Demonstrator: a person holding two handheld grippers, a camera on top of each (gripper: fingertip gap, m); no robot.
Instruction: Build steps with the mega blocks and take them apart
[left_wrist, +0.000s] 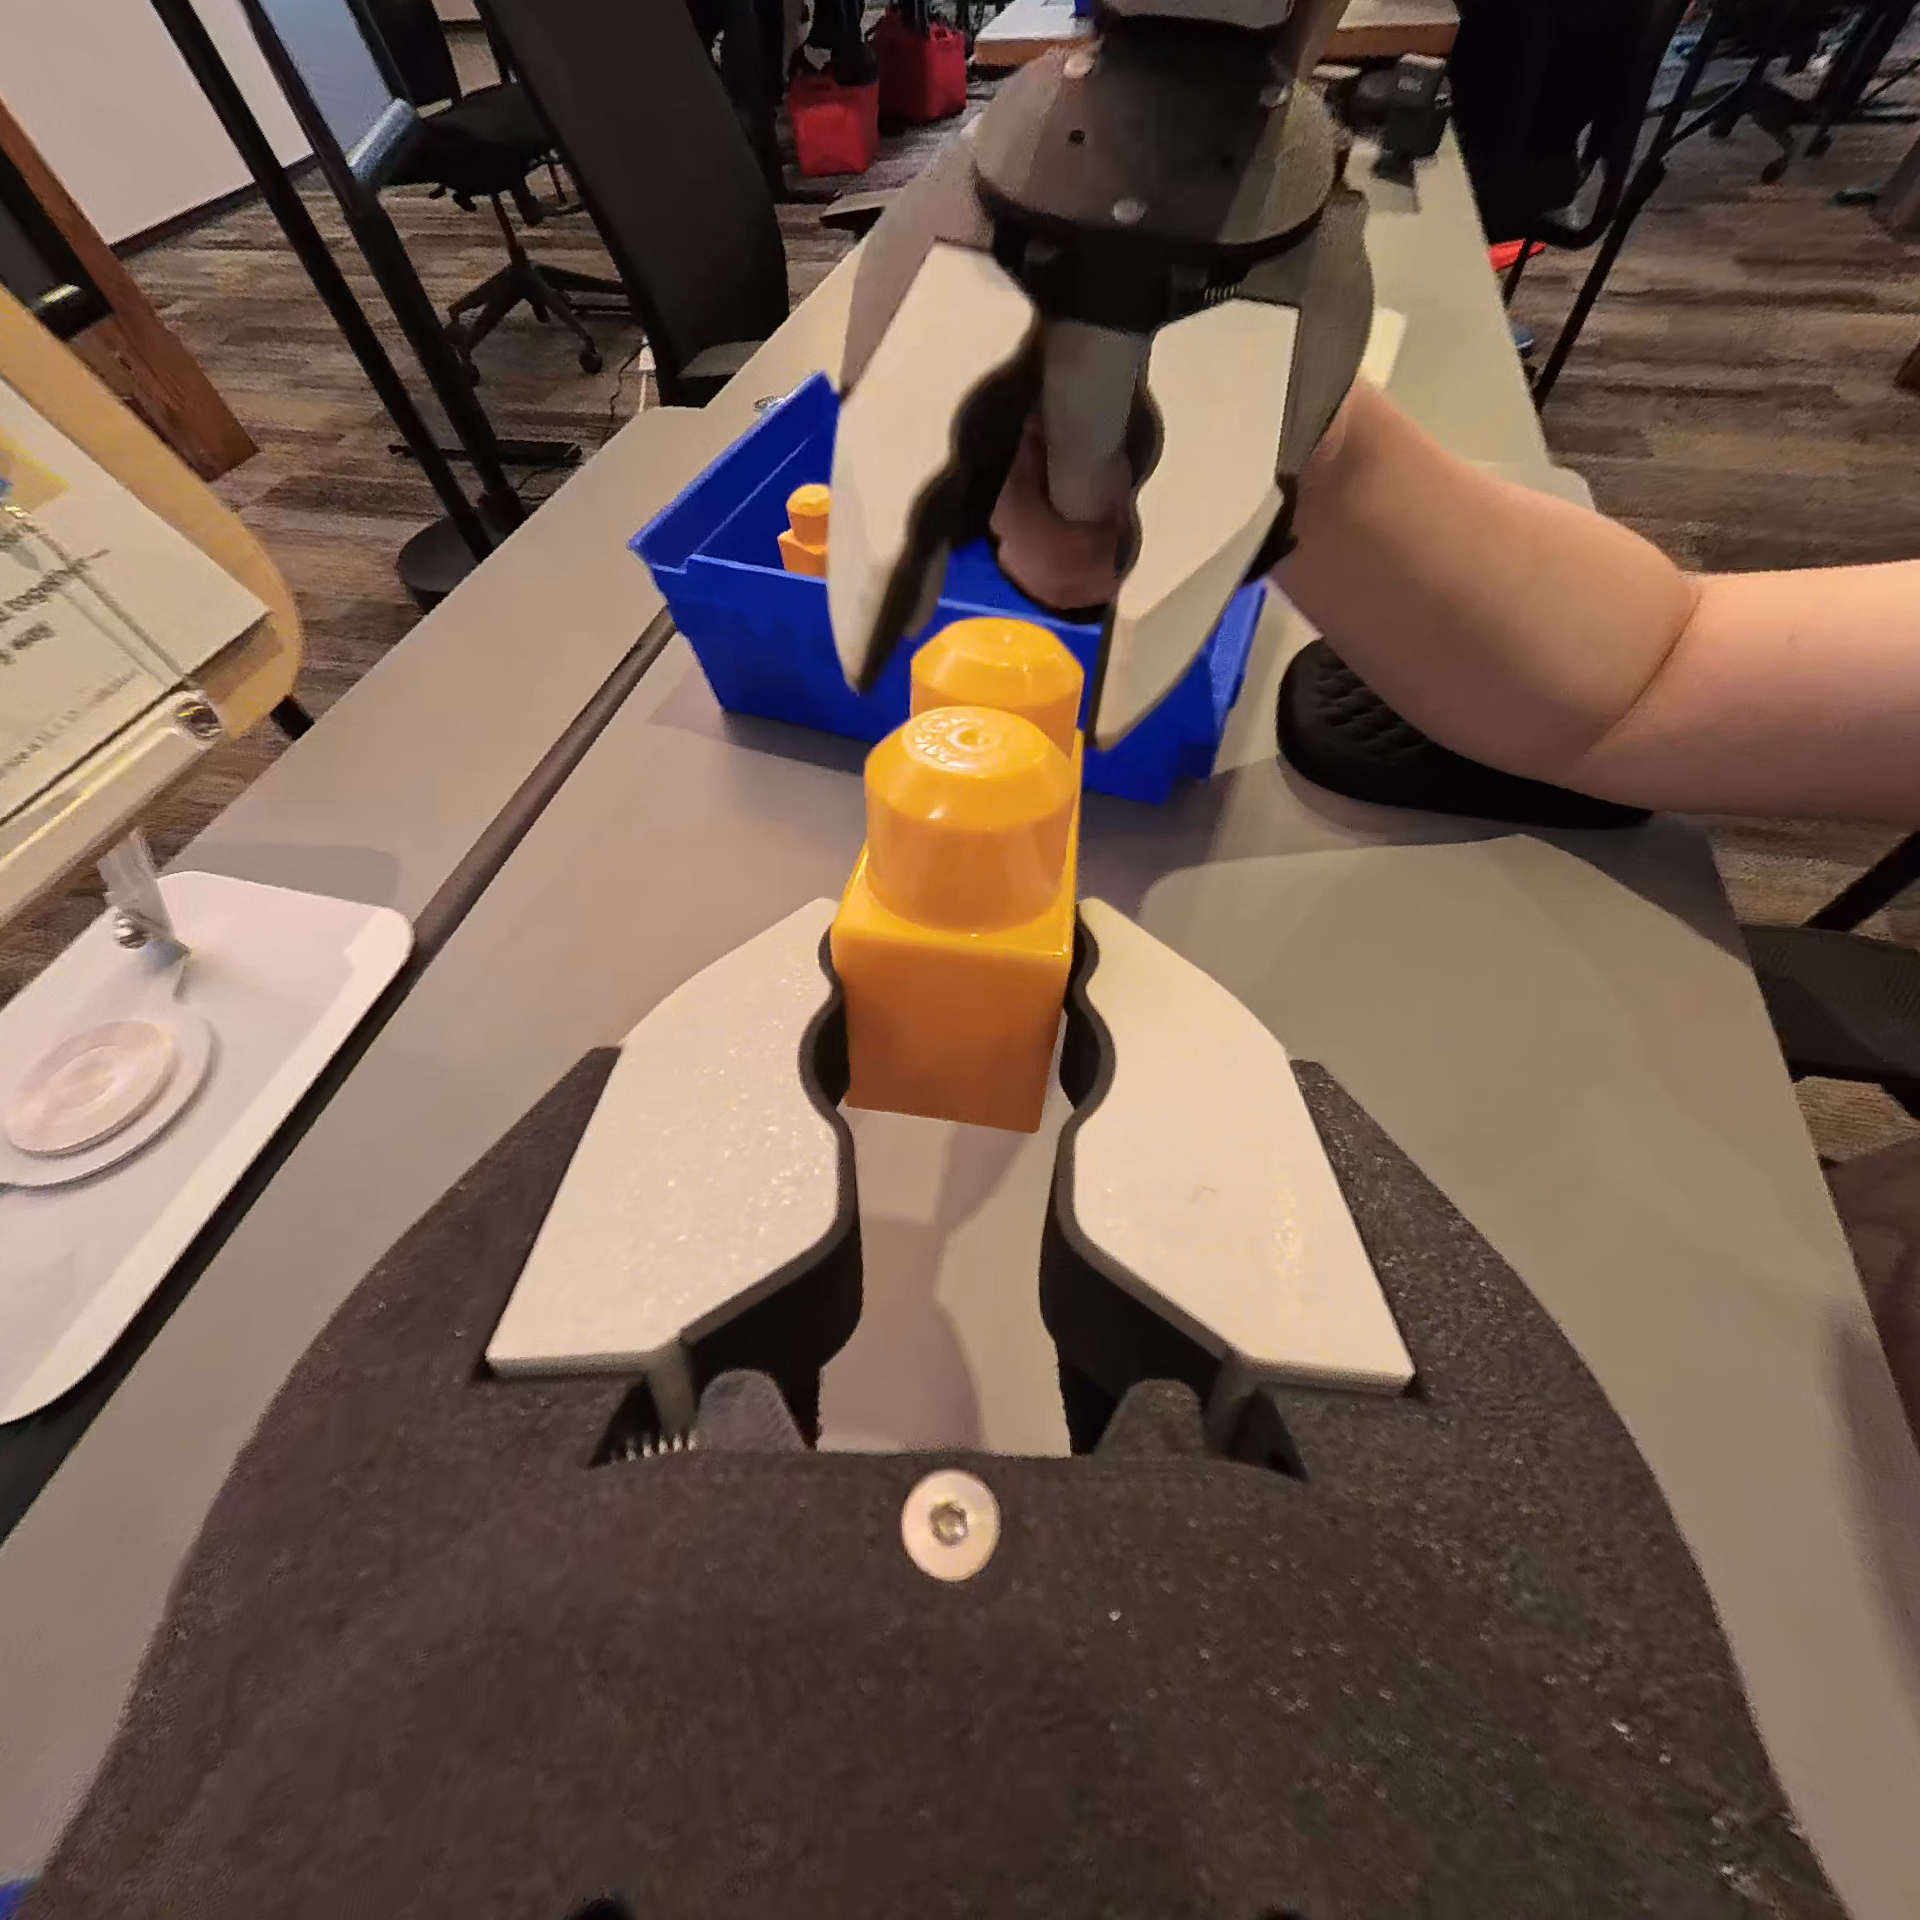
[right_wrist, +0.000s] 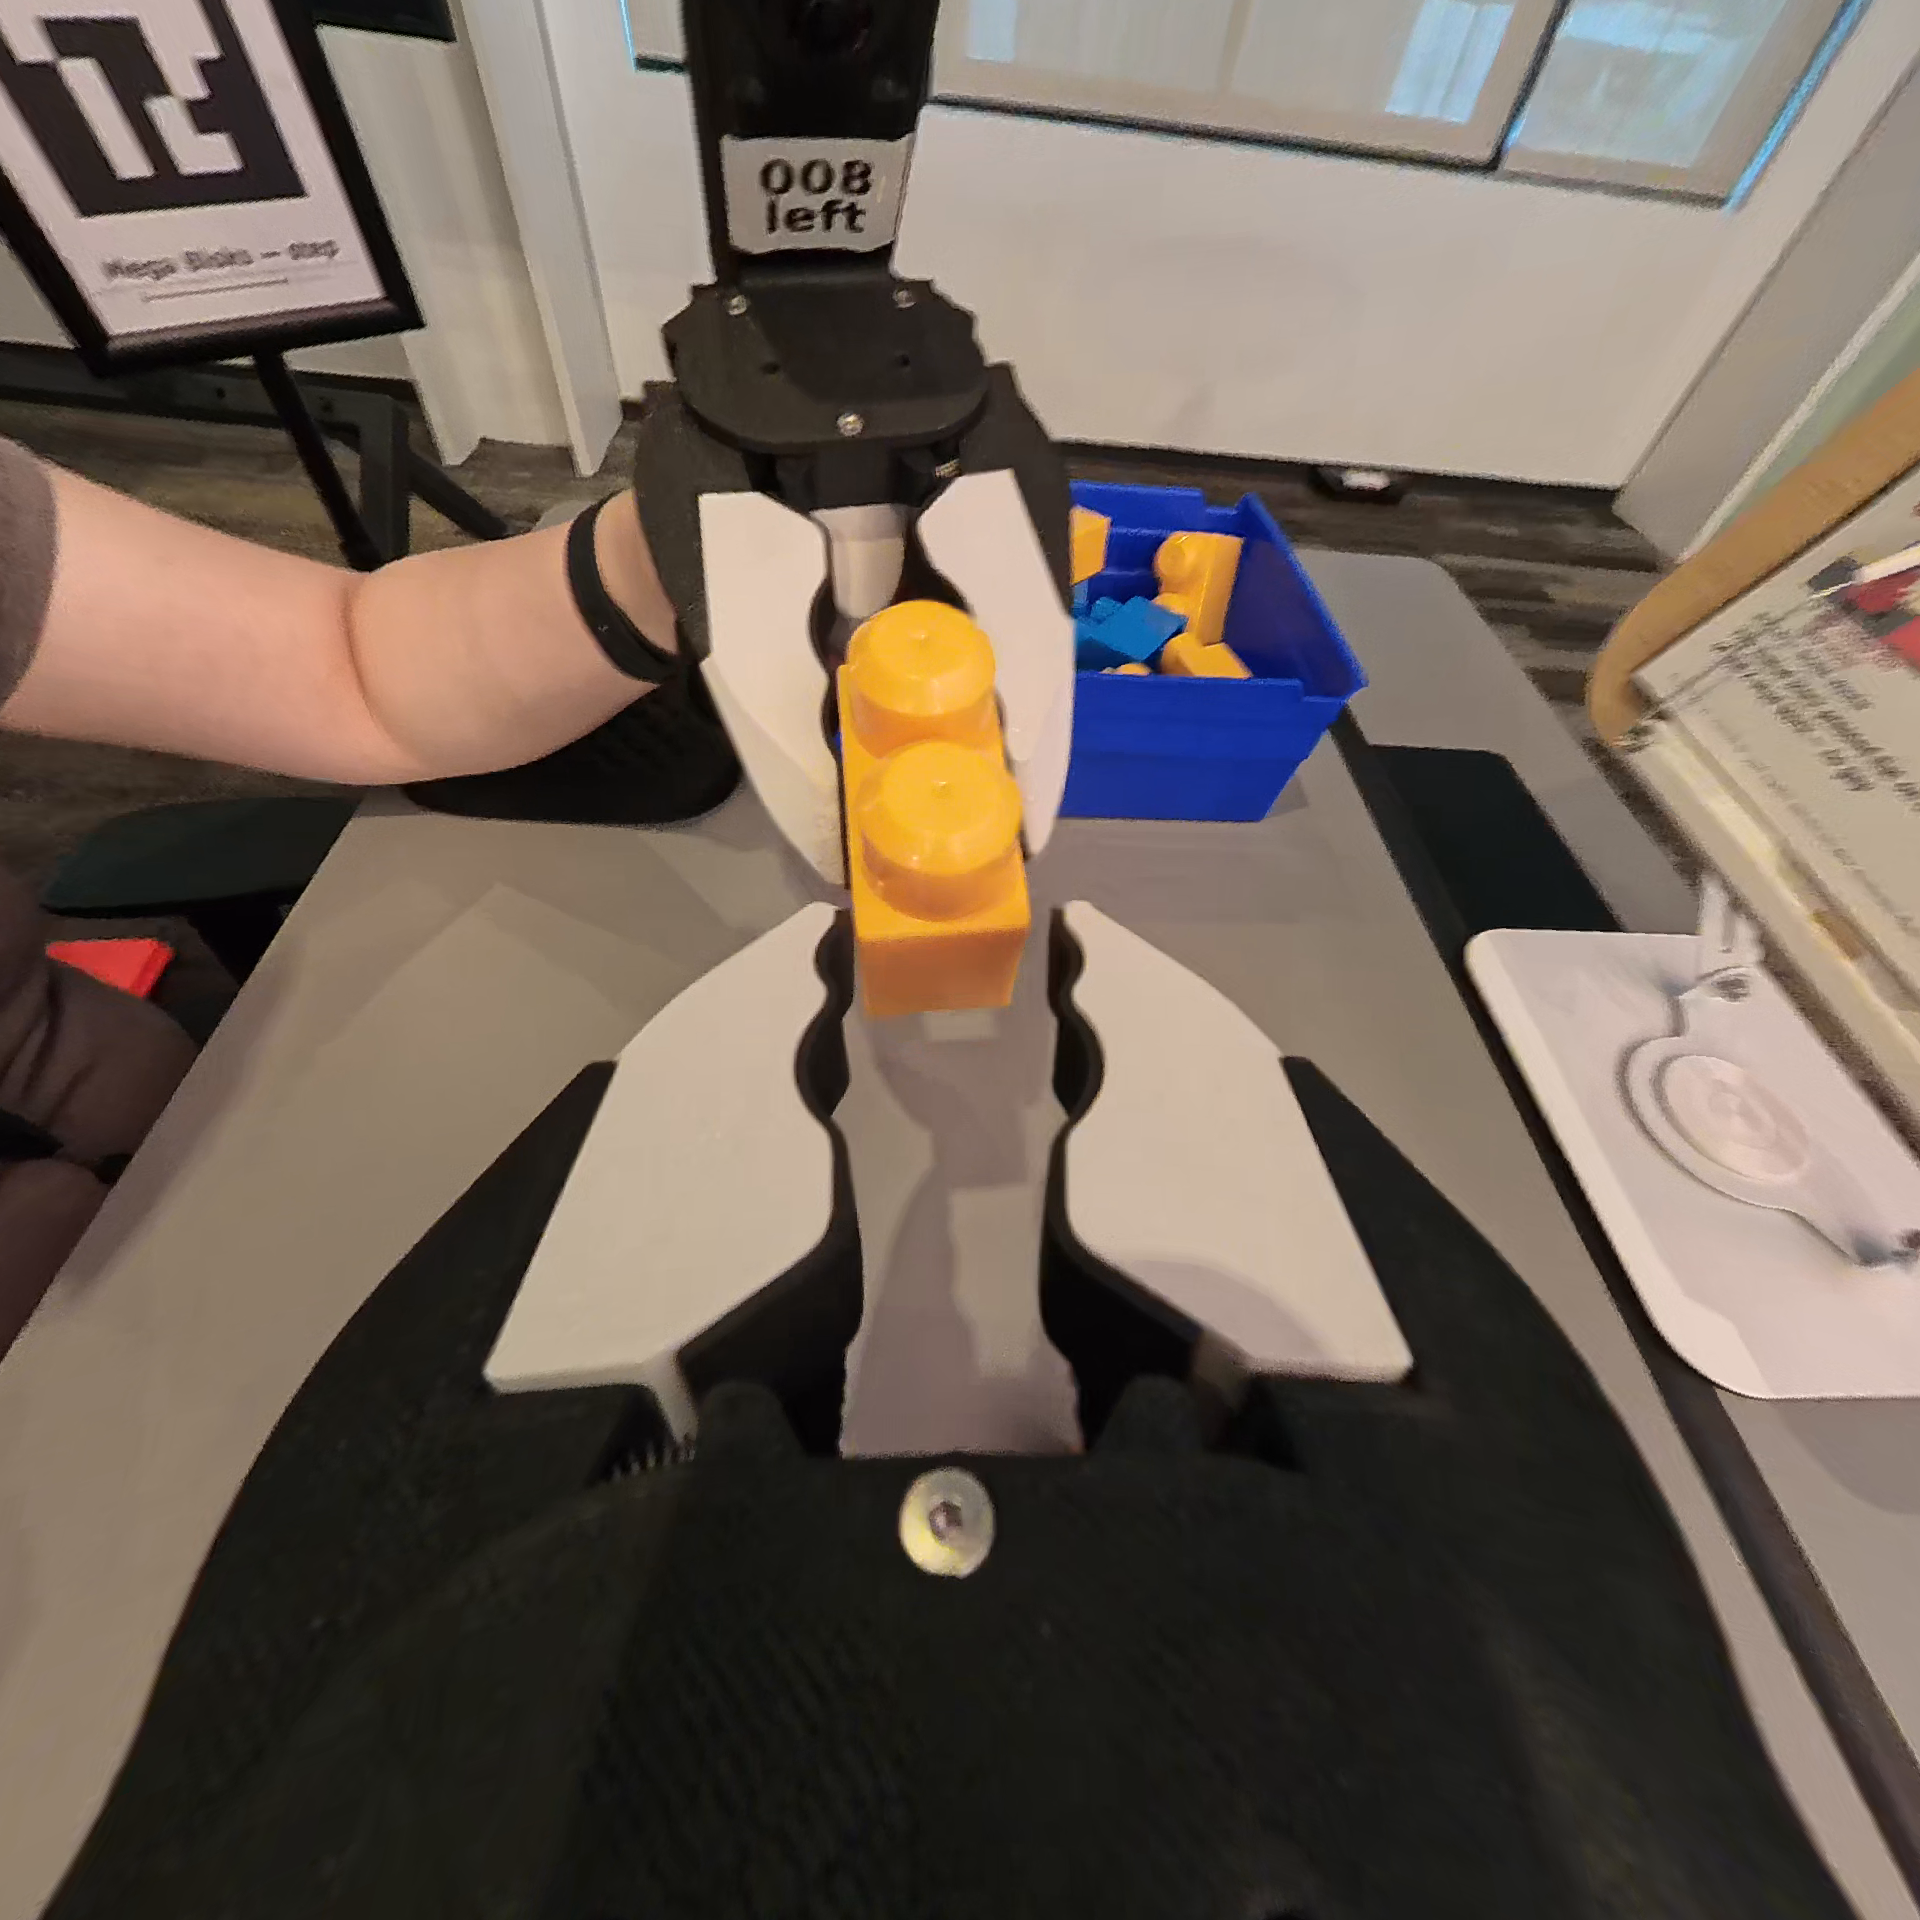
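An orange two-stud mega block (left_wrist: 951, 1018) lies lengthwise between the two grippers, low over the grey table (left_wrist: 1403, 1039). My left gripper (left_wrist: 956, 920) is shut on its near end. In the right wrist view the left gripper (right_wrist: 930, 852) clamps the far end of the block (right_wrist: 940, 935). My right gripper (right_wrist: 945, 914) is open, its tips either side of the block's end with a small gap each side. In the left wrist view the right gripper (left_wrist: 987, 701) straddles the far stud. I cannot tell whether the block touches the table.
A blue bin (left_wrist: 769, 644) with orange and blue blocks stands just behind; it also shows in the right wrist view (right_wrist: 1195, 758). A white stand base (left_wrist: 208, 1091) carrying a sign sits on the adjoining table. A black arm pad (left_wrist: 1403, 748) lies under the person's forearm. Only a small space, under 4 cm, lies between the two pairs of fingers.
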